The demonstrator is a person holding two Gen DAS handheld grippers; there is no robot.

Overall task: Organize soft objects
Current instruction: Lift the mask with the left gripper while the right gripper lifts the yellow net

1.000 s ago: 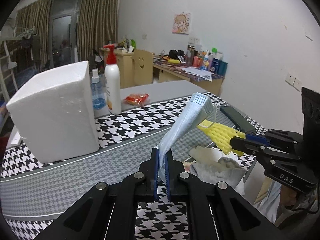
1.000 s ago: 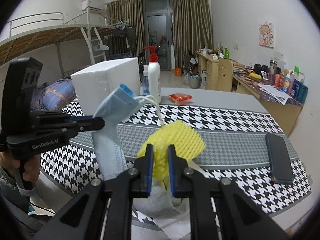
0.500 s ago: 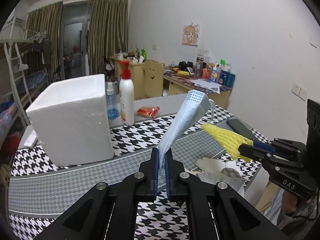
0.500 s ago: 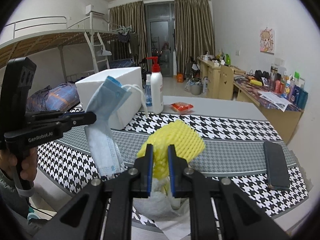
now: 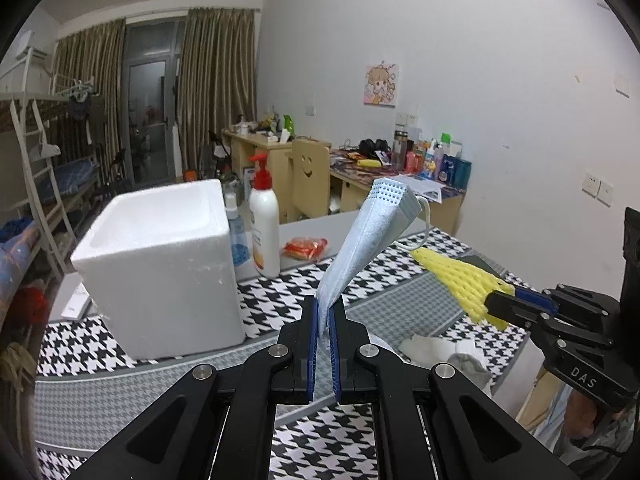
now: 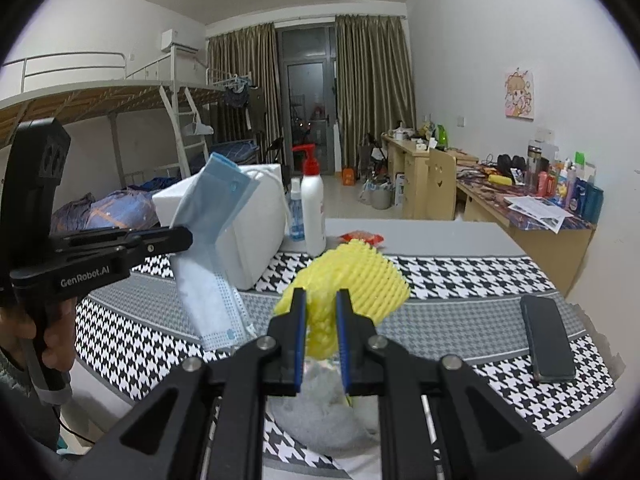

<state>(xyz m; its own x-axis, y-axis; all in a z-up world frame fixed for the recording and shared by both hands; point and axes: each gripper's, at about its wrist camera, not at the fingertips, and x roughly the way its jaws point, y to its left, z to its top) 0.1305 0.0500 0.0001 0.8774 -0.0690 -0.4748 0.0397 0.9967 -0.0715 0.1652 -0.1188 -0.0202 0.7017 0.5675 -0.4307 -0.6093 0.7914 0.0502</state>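
Observation:
My left gripper (image 5: 325, 307) is shut on a folded blue face mask (image 5: 372, 236) that sticks up above the table; the same mask (image 6: 214, 248) hangs from the left gripper (image 6: 188, 238) in the right wrist view. My right gripper (image 6: 321, 304) is shut on a yellow foam fruit net (image 6: 356, 284), lifted over the table; in the left wrist view this net (image 5: 456, 280) juts from the right gripper (image 5: 498, 308). A white open-topped foam box (image 5: 160, 264) stands on the houndstooth cloth, left of and beyond both grippers. White and grey soft items (image 5: 444, 354) lie by the near edge.
A white pump bottle with a red top (image 5: 264, 228), a small blue spray bottle (image 5: 236, 232) and an orange snack packet (image 5: 306, 248) stand behind the box. A black phone (image 6: 548, 338) lies on the right of the table. Desks, a chair and a bunk bed fill the room behind.
Both grippers have risen with their loads and tipped upward, so more of the room shows. The foam box's open top has come into view. Grips are unchanged.

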